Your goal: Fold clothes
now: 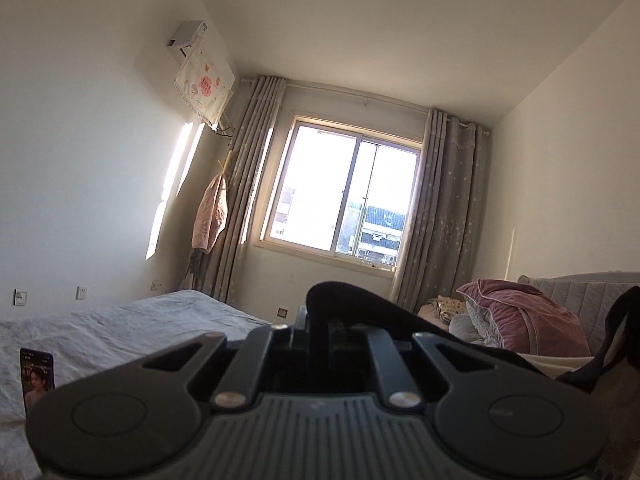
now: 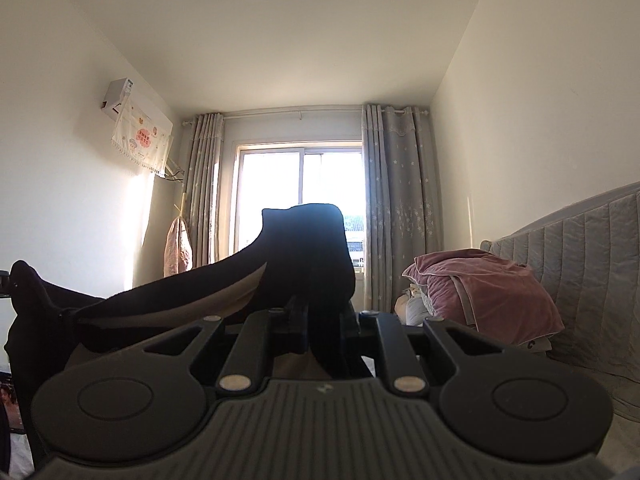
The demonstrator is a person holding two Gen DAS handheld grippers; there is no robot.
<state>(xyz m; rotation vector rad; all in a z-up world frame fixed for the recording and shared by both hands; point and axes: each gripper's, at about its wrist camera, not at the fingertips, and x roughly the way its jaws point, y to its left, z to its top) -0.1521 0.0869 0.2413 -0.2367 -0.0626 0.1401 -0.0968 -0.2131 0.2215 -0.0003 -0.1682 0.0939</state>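
Left tongs (image 1: 320, 330) are pinching a fold of the black garment (image 1: 352, 300) at the lower centre of the left wrist view, their fingers pressed together on the cloth. From there the dark fabric is trailing off to the lower right edge of the frame. A white bed (image 1: 120, 328) is lying at lower left with a phone (image 1: 38, 378) standing on it, and the window (image 1: 344, 204) is glowing at centre. A pink pillow (image 1: 520, 312) is sitting at right.

Right tongs (image 2: 320, 332) are gripping the same black garment (image 2: 304, 256) at the lower centre of the right wrist view, closed on it. The cloth is rising as a dark flap before the window (image 2: 300, 196) and stretching away to the left edge of the frame. A grey headboard (image 2: 580, 264) is filling the right side, with the pink pillow (image 2: 480, 292) just beside it.
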